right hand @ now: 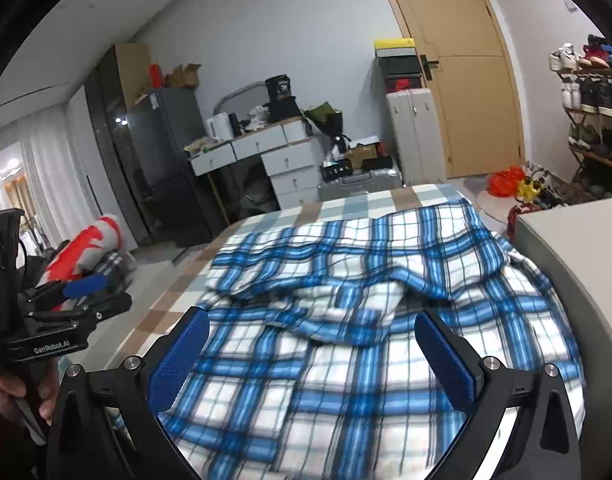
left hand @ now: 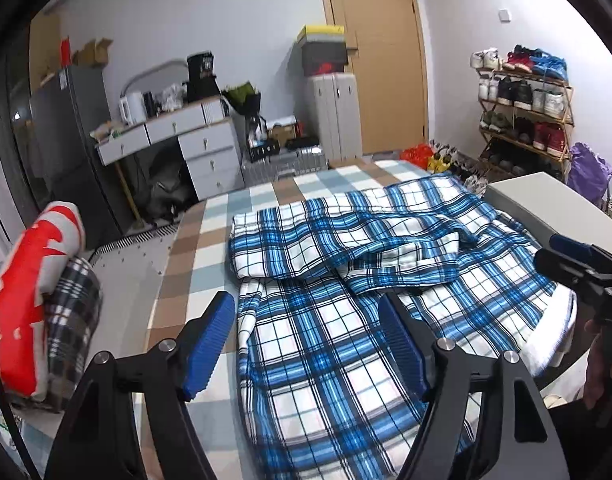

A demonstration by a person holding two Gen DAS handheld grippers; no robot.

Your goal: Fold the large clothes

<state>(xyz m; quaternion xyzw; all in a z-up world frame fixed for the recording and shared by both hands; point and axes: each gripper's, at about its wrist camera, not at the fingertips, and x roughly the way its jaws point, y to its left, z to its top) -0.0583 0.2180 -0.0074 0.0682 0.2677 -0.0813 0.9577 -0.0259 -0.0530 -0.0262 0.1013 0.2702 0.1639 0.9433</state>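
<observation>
A large blue and white plaid shirt lies spread on a surface covered with a beige, blue and white checked cloth. Its sleeves are folded across the middle in loose wrinkles. My left gripper hovers open over the shirt's near left part, with nothing between its blue pads; the right wrist view shows it at the far left, held by a hand. My right gripper stands open above the shirt, its jaws wide apart and empty. It also shows at the right edge of the left wrist view.
A red and white folded cloth rests on a dark plaid bundle at the left. A white box stands by the shirt's right side. Behind are a drawer desk, a fridge, a suitcase, a door and a shoe rack.
</observation>
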